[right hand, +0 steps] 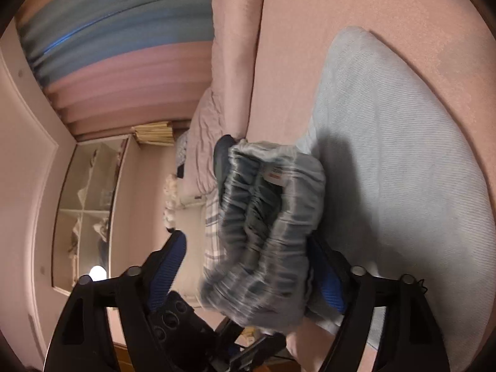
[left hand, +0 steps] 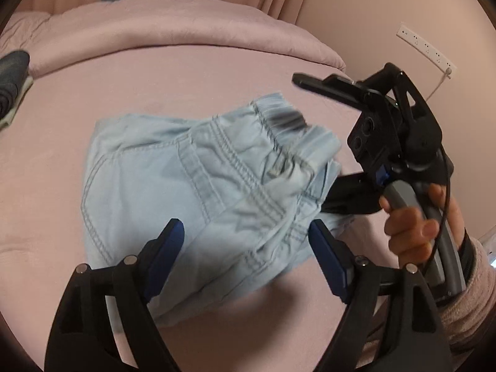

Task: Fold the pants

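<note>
Light blue pants [left hand: 173, 186] lie folded on the pink bed sheet [left hand: 93, 93], with the elastic waistband [left hand: 288, 124] at the right end, blurred. My left gripper [left hand: 248, 248] hovers over the near edge of the pants, its blue pads wide apart and gripping nothing. My right gripper [left hand: 328, 142], held by a hand [left hand: 409, 226], stands at the waistband end with its fingers spread. In the right wrist view, turned on its side, the bunched waistband [right hand: 272, 217] sits loose between the spread pads of the right gripper [right hand: 248, 269]. The pants' flat cloth [right hand: 387, 155] stretches beyond.
A rolled pink duvet [left hand: 186, 31] runs along the far side of the bed. A dark garment [left hand: 12, 74] lies at the left edge. A power strip [left hand: 427, 46] hangs on the wall to the right. A shelf unit [right hand: 90, 210] and plaid cloth [right hand: 210, 226] lie beyond the bed.
</note>
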A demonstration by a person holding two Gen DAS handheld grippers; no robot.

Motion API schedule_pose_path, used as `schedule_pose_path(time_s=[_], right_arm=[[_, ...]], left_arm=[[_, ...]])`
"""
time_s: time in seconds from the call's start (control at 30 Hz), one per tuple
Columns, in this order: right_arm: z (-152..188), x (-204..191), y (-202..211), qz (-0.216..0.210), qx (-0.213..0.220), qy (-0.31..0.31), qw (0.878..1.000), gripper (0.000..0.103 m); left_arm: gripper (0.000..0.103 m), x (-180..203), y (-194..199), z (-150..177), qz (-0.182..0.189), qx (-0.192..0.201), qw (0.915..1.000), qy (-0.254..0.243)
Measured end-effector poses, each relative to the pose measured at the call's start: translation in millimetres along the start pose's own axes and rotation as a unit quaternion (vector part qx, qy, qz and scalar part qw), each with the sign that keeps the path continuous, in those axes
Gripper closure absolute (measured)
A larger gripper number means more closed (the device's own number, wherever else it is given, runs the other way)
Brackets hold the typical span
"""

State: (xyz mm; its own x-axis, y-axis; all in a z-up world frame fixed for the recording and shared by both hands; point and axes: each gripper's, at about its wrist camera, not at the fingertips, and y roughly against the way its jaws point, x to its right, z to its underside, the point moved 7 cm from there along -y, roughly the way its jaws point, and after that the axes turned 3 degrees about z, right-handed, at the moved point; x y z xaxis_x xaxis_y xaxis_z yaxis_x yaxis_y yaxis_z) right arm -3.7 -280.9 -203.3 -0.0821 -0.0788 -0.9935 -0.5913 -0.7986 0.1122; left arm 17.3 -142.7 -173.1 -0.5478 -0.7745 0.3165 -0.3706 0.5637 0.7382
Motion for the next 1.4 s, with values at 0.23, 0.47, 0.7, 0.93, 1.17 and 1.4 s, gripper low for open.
schedule_pose_path(time_s=[0.23,0.47,0.7,0.93,1.17,1.4], right_arm=[[-5,-5,-11,0.087,-0.019,0.041,0.995,0.023],[4,0,-24,0.233,-0.042,0.147,0.96,0.056],[6,2,-27,0.272,-0.042,0.187,0.943,0.061],[7,-1,-25,0.295,-0.034,0.216,0.93,0.064],[7,-8,-26,0.295,-0.029,0.225,0.928,0.066],[6,-13,-22,0.283,-0.025,0.225,0.932,0.067]], left_arm=[[0.021,-25,26,8,-0.011,0.025,0.9978,0.06],[0.021,-56,48,22,-0.085,0.035,0.9887,0.118],[0.021,-77,54,32,-0.108,0.032,0.9807,0.16],[0.021,-87,59,37,-0.109,0.031,0.9788,0.17],[0.02,-94,58,39,-0.114,0.027,0.9778,0.174],[0.02,-101,59,40,-0.116,0.029,0.9756,0.184]])
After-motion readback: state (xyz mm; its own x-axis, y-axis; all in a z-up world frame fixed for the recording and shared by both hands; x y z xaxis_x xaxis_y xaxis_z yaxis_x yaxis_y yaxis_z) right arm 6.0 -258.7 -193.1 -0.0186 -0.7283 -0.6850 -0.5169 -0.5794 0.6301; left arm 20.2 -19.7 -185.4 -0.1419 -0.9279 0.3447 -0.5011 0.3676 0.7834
